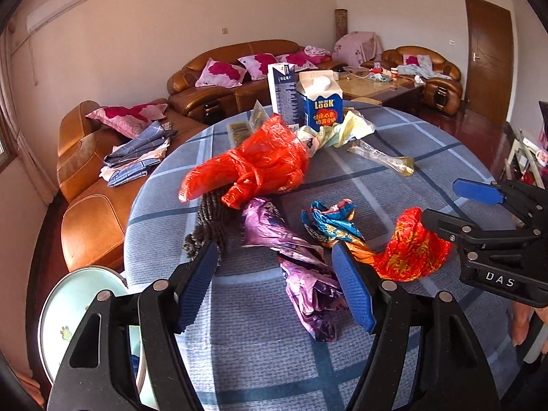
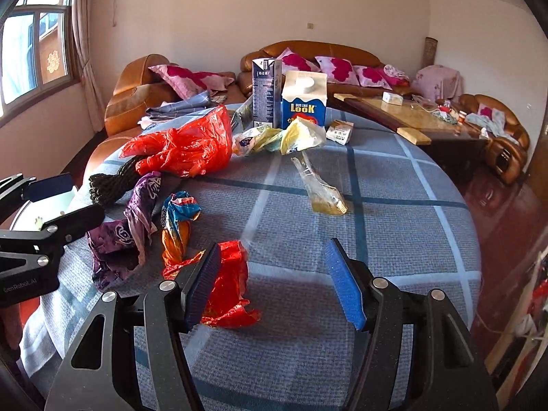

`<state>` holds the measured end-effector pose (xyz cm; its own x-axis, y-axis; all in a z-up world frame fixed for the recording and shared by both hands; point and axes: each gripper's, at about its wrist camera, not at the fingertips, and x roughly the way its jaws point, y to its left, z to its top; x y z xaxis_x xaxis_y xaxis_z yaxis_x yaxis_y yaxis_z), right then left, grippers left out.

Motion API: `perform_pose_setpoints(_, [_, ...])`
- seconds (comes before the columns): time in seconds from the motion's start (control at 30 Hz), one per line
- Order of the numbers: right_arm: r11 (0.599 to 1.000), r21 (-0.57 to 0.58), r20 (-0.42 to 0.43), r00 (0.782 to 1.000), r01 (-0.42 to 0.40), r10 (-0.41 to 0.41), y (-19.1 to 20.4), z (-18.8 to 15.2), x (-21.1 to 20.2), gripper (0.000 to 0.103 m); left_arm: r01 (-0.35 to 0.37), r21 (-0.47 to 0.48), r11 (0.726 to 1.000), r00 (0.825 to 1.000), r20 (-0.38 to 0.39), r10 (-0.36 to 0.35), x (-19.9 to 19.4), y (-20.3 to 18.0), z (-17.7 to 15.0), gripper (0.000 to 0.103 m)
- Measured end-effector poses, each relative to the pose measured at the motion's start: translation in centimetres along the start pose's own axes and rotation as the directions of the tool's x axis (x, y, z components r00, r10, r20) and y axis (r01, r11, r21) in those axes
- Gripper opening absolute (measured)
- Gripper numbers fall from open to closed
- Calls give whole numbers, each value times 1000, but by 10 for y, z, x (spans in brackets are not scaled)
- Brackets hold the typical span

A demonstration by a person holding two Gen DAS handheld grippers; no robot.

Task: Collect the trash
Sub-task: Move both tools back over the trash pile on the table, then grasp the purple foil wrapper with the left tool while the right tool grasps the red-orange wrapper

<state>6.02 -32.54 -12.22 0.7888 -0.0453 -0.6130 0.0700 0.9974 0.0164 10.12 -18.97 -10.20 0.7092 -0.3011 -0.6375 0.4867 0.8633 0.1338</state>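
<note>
Trash lies on a round table with a blue plaid cloth (image 1: 260,342). A purple wrapper (image 1: 304,274) lies between the fingers of my open left gripper (image 1: 277,287). A blue-orange wrapper (image 1: 330,222) and a red-gold wrapper (image 1: 414,250) lie to its right. My open right gripper (image 2: 272,284) hovers over the cloth (image 2: 376,205), its left finger beside the red-gold wrapper (image 2: 229,284). It also shows in the left wrist view (image 1: 441,202). A red plastic bag (image 1: 260,164) lies further back.
A blue milk carton (image 1: 320,102) and a tall dark carton (image 1: 282,92) stand at the table's far edge, with yellow wrappers (image 1: 342,130) and a clear plastic wrapper (image 1: 383,157) nearby. A pale green bin (image 1: 72,322) stands at the table's left. Leather sofas (image 1: 219,85) line the walls.
</note>
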Motion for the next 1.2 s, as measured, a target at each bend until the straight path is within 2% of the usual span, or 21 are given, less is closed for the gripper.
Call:
perform_pose_setpoints(0.23, [1000, 2, -18, 1000, -7, 7, 0, -6, 1, 65, 30, 10, 1000, 998, -58, -29, 20, -8, -11, 66])
perform_pose_setpoints(0.3, [1000, -1, -23, 1000, -11, 11, 2, -7, 2, 65, 56, 8, 998, 995, -81, -55, 23, -8, -14, 44])
perform_pose_setpoints(0.37, [1000, -4, -29, 999, -24, 24, 4, -9, 2, 65, 84, 11, 996, 992, -93, -83, 25, -10, -16, 30])
perform_pose_setpoints(0.47, [999, -16, -30, 999, -44, 44, 9, -8, 1, 65, 96, 18, 995, 992, -89, -94, 25, -12, -18, 24])
perform_pose_setpoints(0.63, [996, -27, -48, 996, -80, 79, 14, -8, 4, 64, 105, 28, 994, 993, -54, -104, 12, -11, -17, 22])
perform_pose_setpoints(0.73, [994, -20, -61, 993, -106, 105, 15, -9, 5, 60, 104, 40, 994, 994, -23, -103, 1, -12, -16, 22])
perform_pose_setpoints(0.9, [991, -35, -57, 990, -129, 127, 20, -8, 4, 59, 65, 70, 995, 996, 50, -69, -22, -12, -10, 22])
perform_pose_setpoints(1.0, [989, -48, -74, 988, -138, 134, 24, -8, 9, 59, 43, 69, 997, 997, 64, -47, -24, -8, -10, 22])
perform_pose_setpoints(1.07, [981, -44, -109, 977, -187, 181, 27, -9, 14, 40, 35, 57, 998, 998, 51, -38, -21, -4, -12, 22])
perform_pose_setpoints(1.1, [979, -48, -112, 975, -200, 193, 28, -10, 13, 40, 32, 49, 998, 998, 48, -34, -20, -2, -13, 22])
perform_pose_setpoints(1.17, [973, -63, -115, 970, -223, 215, 32, -11, 11, 28, 28, 39, 999, 998, 49, -30, -20, 2, -14, 22])
perform_pose_setpoints(1.2, [970, -70, -113, 968, -231, 223, 33, -12, 9, 26, 27, 33, 999, 998, 54, -29, -21, 3, -14, 22])
